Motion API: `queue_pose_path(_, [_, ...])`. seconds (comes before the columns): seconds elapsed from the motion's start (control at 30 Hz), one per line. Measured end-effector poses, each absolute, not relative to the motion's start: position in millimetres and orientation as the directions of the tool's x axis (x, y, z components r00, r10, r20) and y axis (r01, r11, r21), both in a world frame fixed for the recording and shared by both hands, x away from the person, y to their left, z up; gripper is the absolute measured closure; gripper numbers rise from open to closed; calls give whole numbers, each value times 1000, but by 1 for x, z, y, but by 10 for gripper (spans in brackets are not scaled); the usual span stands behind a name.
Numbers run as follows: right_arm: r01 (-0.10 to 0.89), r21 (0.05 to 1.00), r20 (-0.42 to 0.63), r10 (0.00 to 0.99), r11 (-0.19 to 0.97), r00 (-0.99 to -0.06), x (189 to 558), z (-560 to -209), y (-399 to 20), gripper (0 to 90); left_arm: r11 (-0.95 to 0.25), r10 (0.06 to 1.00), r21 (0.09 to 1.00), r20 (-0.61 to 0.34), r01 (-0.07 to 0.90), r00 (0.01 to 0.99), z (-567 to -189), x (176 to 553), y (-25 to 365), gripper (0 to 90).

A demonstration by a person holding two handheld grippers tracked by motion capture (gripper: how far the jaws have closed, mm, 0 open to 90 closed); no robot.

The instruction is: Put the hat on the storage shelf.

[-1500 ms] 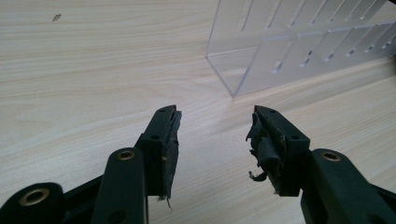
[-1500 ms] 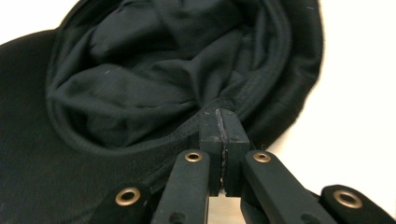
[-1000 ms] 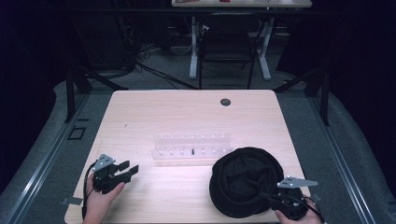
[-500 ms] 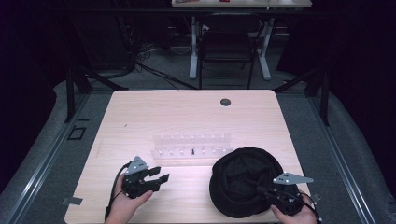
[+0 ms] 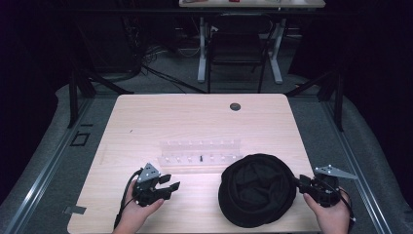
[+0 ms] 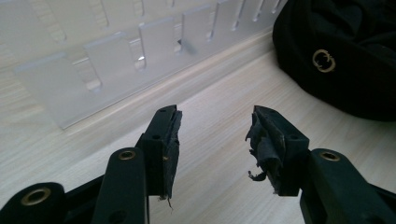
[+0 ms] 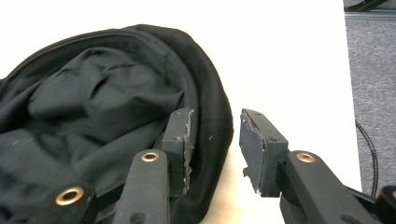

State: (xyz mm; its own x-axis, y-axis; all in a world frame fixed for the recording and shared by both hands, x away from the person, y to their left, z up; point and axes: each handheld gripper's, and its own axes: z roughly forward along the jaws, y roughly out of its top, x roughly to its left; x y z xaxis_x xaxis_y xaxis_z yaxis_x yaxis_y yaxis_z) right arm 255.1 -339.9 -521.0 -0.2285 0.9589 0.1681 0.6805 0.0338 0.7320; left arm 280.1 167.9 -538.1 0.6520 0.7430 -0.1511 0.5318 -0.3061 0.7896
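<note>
That black hat (image 5: pixel 256 189) looks soft and floppy, so grab its thick rim. The right gripper (image 7: pixel 215 140) has just been opening, its jaws apart astride the rim without pinching; the left gripper (image 6: pixel 215 135) is open and empty.

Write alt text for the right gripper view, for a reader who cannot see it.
The right gripper stands open at the rim of a black cloth hat lying opening-up on a pale table. One jaw lies over the hat's rim, the other over bare table; the pads are not pinching the rim.
</note>
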Motion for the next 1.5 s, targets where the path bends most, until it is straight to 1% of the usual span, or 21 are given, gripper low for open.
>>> queue_pose_path(0.07, [681, 731, 172, 958, 32, -229, 266, -520, -339, 636, -300, 748, 790, -154, 535, 646, -539, 281, 170, 514])
queue_pose_path(0.2, [690, 723, 166, 958, 45, -236, 276, -522, -337, 641, -293, 752, 790, -158, 539, 641, -540, 281, 173, 514])
queue_pose_path(0.27, [702, 710, 156, 959, 57, -235, 284, -524, -335, 661, -294, 752, 789, -157, 539, 640, -540, 282, 174, 514])
queue_pose_path(0.3, [707, 704, 151, 959, 65, -238, 286, -525, -335, 684, -287, 755, 788, -164, 545, 635, -541, 281, 175, 514])
queue_pose_path(0.33, [728, 682, 148, 960, 74, -237, 289, -529, -333, 784, -288, 756, 788, -162, 544, 635, -541, 282, 176, 513])
queue_pose_path(0.37, [728, 682, 148, 960, 74, -237, 289, -529, -333, 784, -288, 756, 788, -162, 544, 635, -541, 282, 176, 513])
queue_pose_path(0.43, [743, 666, 172, 957, 60, -232, 287, -530, -332, 848, -282, 760, 789, -164, 546, 629, -541, 281, 178, 512])
queue_pose_path(0.87, [765, 644, 232, 952, 3, -200, 255, -531, -331, 847, -260, 762, 793, -182, 551, 622, -537, 277, 180, 507])
queue_pose_path(0.93, [767, 642, 250, 946, -2, -207, 248, -532, -328, 845, -258, 746, 791, -203, 556, 635, -536, 275, 177, 508])
queue_pose_path(1.13, [771, 637, 266, 937, 4, -225, 241, -533, -317, 843, -288, 721, 799, -182, 528, 669, -531, 269, 166, 507])
queue_pose_path(1.3, [785, 620, 307, 921, -3, -239, 239, -533, -311, 844, -291, 719, 796, -184, 531, 670, -532, 269, 164, 504])
queue_pose_path(1.5, [792, 610, 318, 906, 30, -279, 236, -533, -294, 844, -292, 710, 799, -188, 526, 679, -529, 266, 164, 500])
